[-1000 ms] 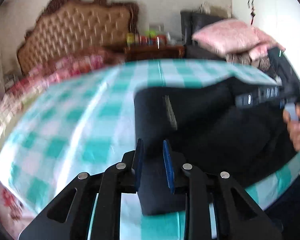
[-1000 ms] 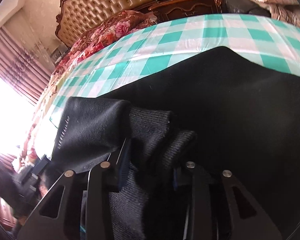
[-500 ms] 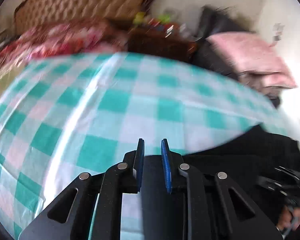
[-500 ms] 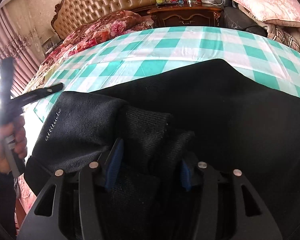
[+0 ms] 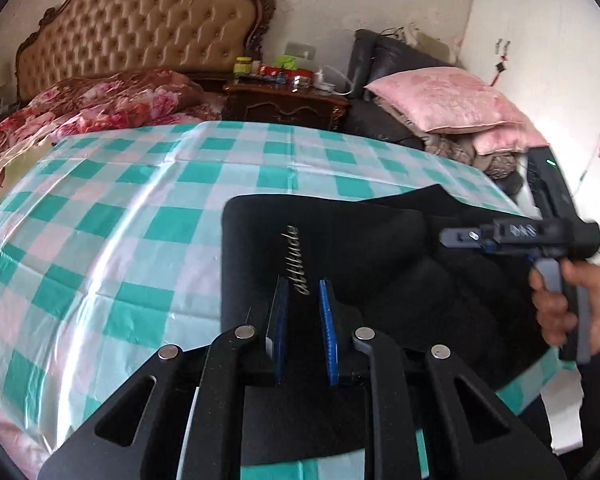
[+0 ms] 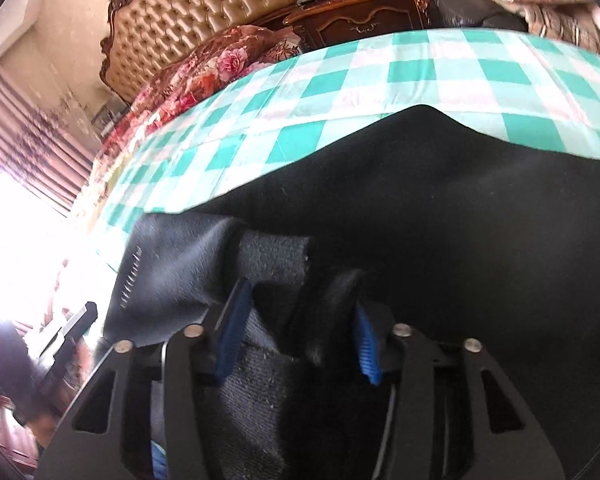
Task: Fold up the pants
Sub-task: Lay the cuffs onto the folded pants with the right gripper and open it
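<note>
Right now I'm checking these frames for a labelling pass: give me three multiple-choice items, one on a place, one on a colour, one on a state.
1. Where do the pants lie?
A. on the checked cloth
B. on the nightstand
C. on the pink pillow

2. What colour are the cloth's squares?
A. red and yellow
B. green and white
C. plain blue

3. What is the right gripper doing?
A. hanging open above bare cloth
B. out of view
C. bunched pants fabric between its fingers

Answers: 1 A, black fabric spreads over the checks. 2 B, the left wrist view shows it. 3 C, a fabric fold sits between the blue pads.

Black pants (image 5: pixel 380 264), folded, on checkered cloth (image 5: pixel 120 208)
</note>
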Demonstrator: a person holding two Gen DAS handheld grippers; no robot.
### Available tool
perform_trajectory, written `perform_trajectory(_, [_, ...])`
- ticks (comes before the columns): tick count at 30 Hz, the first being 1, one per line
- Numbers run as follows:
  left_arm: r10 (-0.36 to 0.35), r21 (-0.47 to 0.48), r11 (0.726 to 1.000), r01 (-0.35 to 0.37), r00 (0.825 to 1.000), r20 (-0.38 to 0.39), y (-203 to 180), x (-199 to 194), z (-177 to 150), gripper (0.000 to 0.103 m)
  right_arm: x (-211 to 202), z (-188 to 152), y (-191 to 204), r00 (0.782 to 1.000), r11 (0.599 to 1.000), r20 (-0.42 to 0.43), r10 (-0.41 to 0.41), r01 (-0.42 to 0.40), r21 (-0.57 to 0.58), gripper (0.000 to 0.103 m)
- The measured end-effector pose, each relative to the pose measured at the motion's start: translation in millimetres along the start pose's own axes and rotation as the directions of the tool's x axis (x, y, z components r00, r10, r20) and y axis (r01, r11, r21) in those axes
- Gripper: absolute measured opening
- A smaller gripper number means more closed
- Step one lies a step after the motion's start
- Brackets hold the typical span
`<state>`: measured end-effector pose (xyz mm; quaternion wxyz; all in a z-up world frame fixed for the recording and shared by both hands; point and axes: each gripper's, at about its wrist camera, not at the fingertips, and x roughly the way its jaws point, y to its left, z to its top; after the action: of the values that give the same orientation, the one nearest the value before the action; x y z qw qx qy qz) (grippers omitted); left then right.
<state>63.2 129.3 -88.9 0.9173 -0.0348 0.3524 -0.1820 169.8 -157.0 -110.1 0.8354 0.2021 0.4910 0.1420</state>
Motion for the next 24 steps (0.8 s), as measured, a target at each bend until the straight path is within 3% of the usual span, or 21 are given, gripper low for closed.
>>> perform_trajectory(2, [-0.021, 0.015, 1.000, 0.021, 1.000, -0.005, -4, 2, -4, 0.018, 2, 2, -1, 0.999, 0.999, -0.003, 0.033, -0.033, 0.000, 0.028])
perform_trajectory(3, [-0.022, 0.014, 1.000, 0.022, 1.000, -0.006, -6, 3, -7, 0.018, 1, 4, 2, 0.999, 0.999, 0.001, 0.046, -0.046, -0.009, 0.017])
perform_trajectory(8, [-0.039, 0.010, 0.999, 0.039, 0.999, 0.010, -11, 5, -9, 0.018, -3, 11, 12, 1.000, 0.998, 0.025, 0.014, -0.012, -0.065, 0.013])
perform_trajectory(10, [-0.045, 0.014, 0.999, 0.045, 0.999, -0.006, -16, 10, -12, 0.018, 3, 8, 9, 0.999, 0.998, 0.028, -0.019, 0.021, -0.063, 0.016])
perform_trajectory(12, [-0.037, 0.037, 0.999, 0.039, 0.999, -0.034, -23, 17, -19, 0.018, -4, 4, 5, 0.997, 0.997, 0.038, -0.062, 0.064, -0.048, 0.033])
perform_trajectory(13, [-0.029, 0.046, 0.998, 0.032, 0.999, -0.046, -25, 20, -22, 0.018, -9, 2, 6, 0.995, 0.994, 0.047, -0.090, 0.092, -0.053, 0.036])
perform_trajectory(17, [-0.012, 0.064, 0.998, 0.015, 0.998, -0.056, -30, 25, -29, 0.018, -46, -15, 22, 0.973, 0.975, 0.144, -0.182, 0.197, -0.100, 0.039])
perform_trajectory(19, [-0.007, 0.062, 0.998, 0.011, 0.998, -0.056, -30, 25, -30, 0.019, -52, -30, 38, 0.968, 0.966, 0.154, -0.198, 0.219, -0.136, 0.039])
perform_trajectory(22, [0.002, 0.054, 0.999, 0.001, 0.999, -0.052, -31, 25, -30, 0.018, -47, -58, 59, 0.941, 0.909, 0.187, -0.282, 0.324, -0.261, 0.046])
perform_trajectory(24, [0.002, 0.047, 0.999, 0.000, 0.999, -0.045, -31, 23, -29, 0.018, -37, -70, 47, 0.926, 0.894, 0.148, -0.346, 0.374, -0.248, 0.050])
